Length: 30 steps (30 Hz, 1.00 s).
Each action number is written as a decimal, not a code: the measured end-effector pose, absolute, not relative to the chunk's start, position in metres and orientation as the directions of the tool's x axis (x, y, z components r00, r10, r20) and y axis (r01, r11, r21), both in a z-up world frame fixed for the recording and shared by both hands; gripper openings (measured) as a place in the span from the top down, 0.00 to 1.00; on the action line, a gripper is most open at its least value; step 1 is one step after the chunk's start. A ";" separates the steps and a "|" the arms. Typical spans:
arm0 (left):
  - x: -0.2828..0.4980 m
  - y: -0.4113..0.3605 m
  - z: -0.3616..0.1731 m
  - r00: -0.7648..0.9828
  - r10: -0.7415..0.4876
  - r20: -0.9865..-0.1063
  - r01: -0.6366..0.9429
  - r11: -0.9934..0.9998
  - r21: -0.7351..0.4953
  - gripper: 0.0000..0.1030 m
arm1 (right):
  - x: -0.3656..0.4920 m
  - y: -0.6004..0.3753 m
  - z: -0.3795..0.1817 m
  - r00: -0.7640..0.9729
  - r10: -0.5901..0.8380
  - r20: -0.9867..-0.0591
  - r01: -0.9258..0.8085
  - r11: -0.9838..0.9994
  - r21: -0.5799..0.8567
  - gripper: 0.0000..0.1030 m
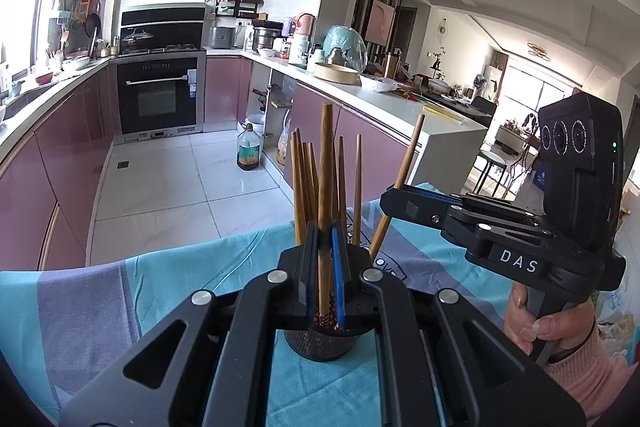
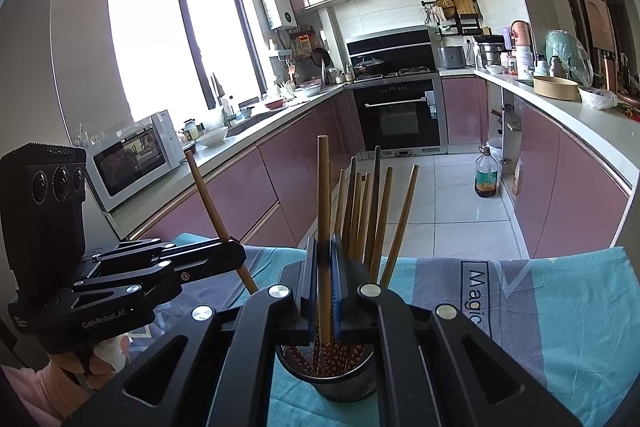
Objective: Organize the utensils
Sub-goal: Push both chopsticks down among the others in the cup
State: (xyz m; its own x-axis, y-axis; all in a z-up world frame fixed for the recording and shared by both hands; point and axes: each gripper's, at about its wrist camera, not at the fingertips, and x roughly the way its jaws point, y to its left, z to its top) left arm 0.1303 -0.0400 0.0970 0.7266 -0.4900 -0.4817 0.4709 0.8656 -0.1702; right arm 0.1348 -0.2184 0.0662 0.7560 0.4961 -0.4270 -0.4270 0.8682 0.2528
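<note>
A black mesh cup (image 1: 322,345) (image 2: 328,377) stands on the teal and grey cloth and holds several wooden chopsticks (image 1: 304,183) (image 2: 366,207) upright. My left gripper (image 1: 325,231) is shut on one chopstick (image 1: 326,167), whose red patterned lower end reaches down to the cup's mouth. My right gripper (image 2: 323,243) is shut on another chopstick (image 2: 323,195), its lower end inside the cup. Each gripper shows in the other's view: the right gripper (image 1: 394,197) grips a slanted stick (image 1: 408,159), and the left gripper (image 2: 236,255) grips a slanted stick (image 2: 206,195).
The cloth-covered table (image 1: 180,275) (image 2: 560,291) ends just beyond the cup. Past it is a tiled kitchen floor with pink cabinets on both sides, an oven (image 2: 400,115) at the back and an oil bottle (image 1: 249,151) on the floor. A hand (image 1: 536,323) holds the right gripper's handle.
</note>
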 end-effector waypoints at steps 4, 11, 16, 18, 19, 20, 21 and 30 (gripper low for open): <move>0.138 -0.046 0.096 0.727 -0.483 -0.488 0.468 0.869 -0.162 0.93 | 0.137 -0.220 0.062 0.754 0.493 -0.434 -0.423 0.870 0.253 0.95; 0.150 -0.053 0.089 0.721 -0.478 -0.501 0.467 0.870 -0.158 0.93 | 0.138 -0.218 0.056 0.749 0.490 -0.447 -0.418 0.872 0.254 0.95; 0.155 -0.055 0.081 0.719 -0.473 -0.508 0.464 0.872 -0.156 0.93 | 0.141 -0.217 0.053 0.749 0.487 -0.449 -0.415 0.873 0.255 0.95; 0.156 -0.056 0.081 0.719 -0.474 -0.508 0.464 0.872 -0.157 0.93 | 0.142 -0.217 0.052 0.748 0.489 -0.450 -0.415 0.872 0.258 0.95; 0.156 -0.056 0.081 0.720 -0.472 -0.509 0.463 0.873 -0.156 0.93 | 0.142 -0.217 0.052 0.747 0.489 -0.451 -0.414 0.872 0.259 0.95; 0.157 -0.057 0.080 0.720 -0.471 -0.510 0.462 0.873 -0.154 0.93 | 0.143 -0.218 0.051 0.747 0.488 -0.451 -0.414 0.873 0.259 0.95; 0.158 -0.057 0.079 0.720 -0.470 -0.510 0.462 0.874 -0.153 0.93 | 0.144 -0.218 0.051 0.747 0.488 -0.451 -0.414 0.873 0.259 0.95; 0.164 -0.059 0.072 0.719 -0.468 -0.515 0.464 0.874 -0.146 0.93 | 0.149 -0.217 0.049 0.744 0.486 -0.459 -0.409 0.874 0.262 0.95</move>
